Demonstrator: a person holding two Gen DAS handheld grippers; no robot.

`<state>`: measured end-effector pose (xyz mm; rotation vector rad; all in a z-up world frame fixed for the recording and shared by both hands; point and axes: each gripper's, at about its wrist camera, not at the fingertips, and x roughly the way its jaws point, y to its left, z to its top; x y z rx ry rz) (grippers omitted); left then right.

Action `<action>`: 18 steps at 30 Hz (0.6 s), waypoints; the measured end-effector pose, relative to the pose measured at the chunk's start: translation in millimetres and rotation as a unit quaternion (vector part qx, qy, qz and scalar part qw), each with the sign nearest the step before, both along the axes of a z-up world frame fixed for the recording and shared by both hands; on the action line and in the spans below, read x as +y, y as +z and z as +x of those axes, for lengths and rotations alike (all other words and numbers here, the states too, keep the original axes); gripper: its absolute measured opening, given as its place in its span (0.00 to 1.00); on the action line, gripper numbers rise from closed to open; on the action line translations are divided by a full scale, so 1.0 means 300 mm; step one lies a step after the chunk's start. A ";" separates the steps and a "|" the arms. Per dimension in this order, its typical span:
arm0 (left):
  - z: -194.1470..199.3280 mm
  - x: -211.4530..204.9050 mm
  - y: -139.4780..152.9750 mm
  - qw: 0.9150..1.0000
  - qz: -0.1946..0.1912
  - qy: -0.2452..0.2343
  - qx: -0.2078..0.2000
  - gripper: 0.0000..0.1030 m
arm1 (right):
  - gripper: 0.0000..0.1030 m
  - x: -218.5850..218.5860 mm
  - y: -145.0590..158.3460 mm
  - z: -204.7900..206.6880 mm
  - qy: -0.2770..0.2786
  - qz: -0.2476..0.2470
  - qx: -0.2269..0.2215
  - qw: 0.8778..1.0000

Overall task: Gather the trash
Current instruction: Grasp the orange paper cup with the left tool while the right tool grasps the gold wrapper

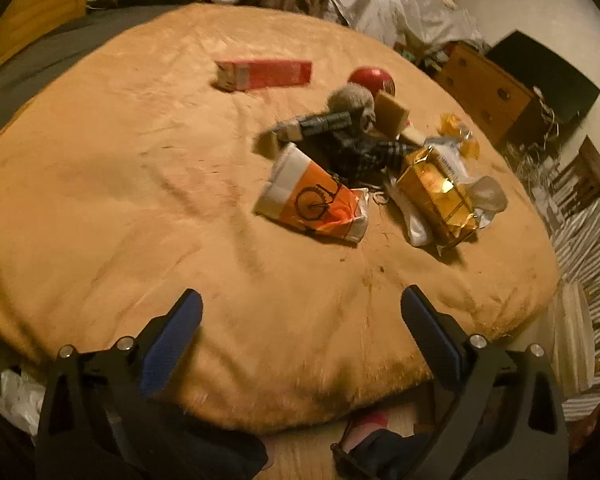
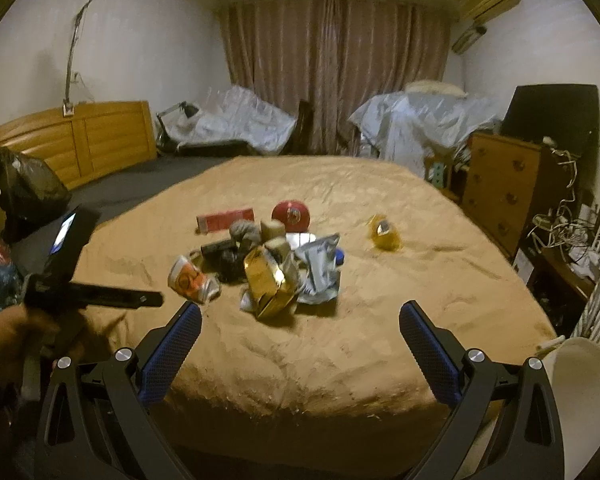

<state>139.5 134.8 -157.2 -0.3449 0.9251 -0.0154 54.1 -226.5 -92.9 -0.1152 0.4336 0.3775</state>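
Trash lies in a heap on the tan bedspread point(image 1: 140, 200): an orange and white paper bag point(image 1: 312, 196) point(image 2: 192, 276), a gold foil box point(image 1: 436, 196) point(image 2: 268, 284), a silver wrapper point(image 2: 320, 268), a yellow wrapper point(image 1: 460, 136) point(image 2: 386, 234), a red box point(image 1: 264, 74) point(image 2: 224, 218) and a red round tin point(image 1: 372, 80) point(image 2: 290, 214). A grey-haired doll in dark plaid point(image 1: 352, 132) lies among them. My left gripper point(image 1: 300, 312) is open and empty, above the near bed edge. My right gripper point(image 2: 300, 320) is open and empty, short of the heap.
A wooden dresser point(image 2: 500, 188) and tangled cables point(image 2: 560, 228) stand right of the bed. A wooden headboard point(image 2: 80, 136) and black bag point(image 2: 24, 188) are at left. Covered furniture point(image 2: 412, 120) stands by the curtains. The other hand-held device point(image 2: 80, 276) shows at left. A white bin rim point(image 2: 580, 376) is at lower right.
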 end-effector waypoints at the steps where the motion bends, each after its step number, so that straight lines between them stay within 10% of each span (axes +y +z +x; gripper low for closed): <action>1: 0.033 0.001 -0.016 1.000 0.000 -0.005 0.010 0.85 | 0.96 0.005 -0.015 0.018 0.002 0.001 0.007 1.000; 18: 0.295 0.242 -0.009 0.995 0.054 0.083 0.006 0.84 | 0.96 0.079 -0.179 0.256 0.051 0.013 0.102 0.993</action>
